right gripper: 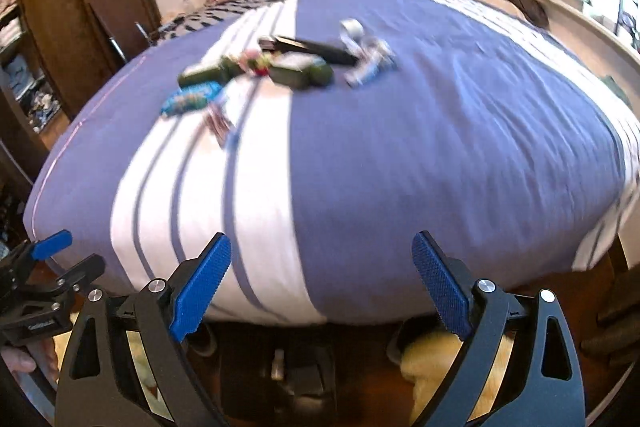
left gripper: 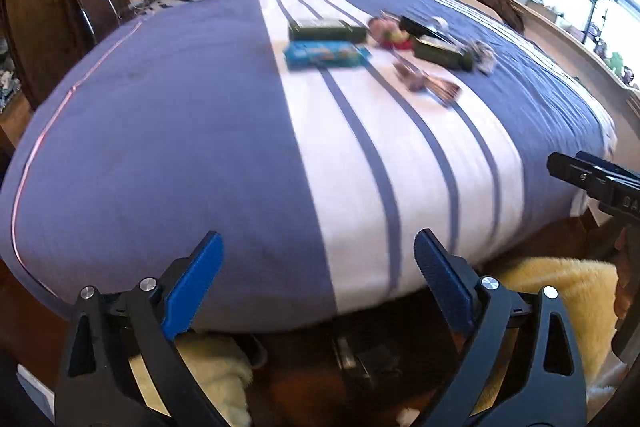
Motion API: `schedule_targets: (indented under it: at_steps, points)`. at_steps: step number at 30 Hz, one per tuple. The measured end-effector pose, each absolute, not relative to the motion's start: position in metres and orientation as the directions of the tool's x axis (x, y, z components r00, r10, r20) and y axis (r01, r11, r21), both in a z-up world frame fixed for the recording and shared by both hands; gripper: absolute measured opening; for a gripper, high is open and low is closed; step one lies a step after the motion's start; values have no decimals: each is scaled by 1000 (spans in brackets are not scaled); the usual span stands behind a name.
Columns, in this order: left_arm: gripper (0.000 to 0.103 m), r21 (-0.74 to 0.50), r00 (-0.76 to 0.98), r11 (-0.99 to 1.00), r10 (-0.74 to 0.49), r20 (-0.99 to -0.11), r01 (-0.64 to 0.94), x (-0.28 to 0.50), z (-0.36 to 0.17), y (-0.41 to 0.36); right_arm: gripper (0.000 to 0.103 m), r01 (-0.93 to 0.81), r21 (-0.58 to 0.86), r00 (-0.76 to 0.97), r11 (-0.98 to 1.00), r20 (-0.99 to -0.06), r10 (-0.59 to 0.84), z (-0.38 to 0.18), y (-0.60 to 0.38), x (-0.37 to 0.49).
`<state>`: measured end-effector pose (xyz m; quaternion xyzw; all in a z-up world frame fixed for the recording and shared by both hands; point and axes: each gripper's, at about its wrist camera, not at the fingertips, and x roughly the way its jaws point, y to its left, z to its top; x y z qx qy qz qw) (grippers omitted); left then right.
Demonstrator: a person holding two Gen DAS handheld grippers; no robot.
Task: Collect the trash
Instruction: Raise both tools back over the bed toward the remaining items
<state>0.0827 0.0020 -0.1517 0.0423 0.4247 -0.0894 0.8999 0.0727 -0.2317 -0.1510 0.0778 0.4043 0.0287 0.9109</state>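
Left wrist view: the left gripper (left gripper: 318,277) hangs wide open and empty over the foot of the bed (left gripper: 160,147); the right gripper (right gripper: 322,279) is likewise spread with nothing between its blue pads. Farther up the striped cover lies the trash (left gripper: 384,45), well apart from both: a blue wrapper (left gripper: 324,55), dark green packets, crumpled foil. Best to take the nearest loose wrapper first, approaching low and closing on one piece only.

Black claw (left gripper: 318,283) arms, ribbed blue pads (left gripper: 194,285), silver screws
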Motion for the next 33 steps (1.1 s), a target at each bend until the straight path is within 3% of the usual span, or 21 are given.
schedule_targets:
  at_steps: [3,8,14,18,33]
  points:
    - [91,9,628,984,-106,-771,177,101,-149,8,91,-36,182,683,983,-713,157,-143,-217,96]
    - [93,15,618,987,-86,-782,157,126,-151,15,75,-109,220,662,969,-712,236,-142,-191,140]
    - [94,5,608,986,-99,-788,168,152,-155,16,47,-149,211,621,966,-741,258,-156,-164,181]
    - [94,-6,604,986,-108,-790,169,171,-159,14,20,-162,176,618,971,-749,239,-166,-155,194]
    - [94,-47,607,973,-179,-774,226,263,-152,-43,16,-23,164,693,986,-708,134,-159,-212,187]
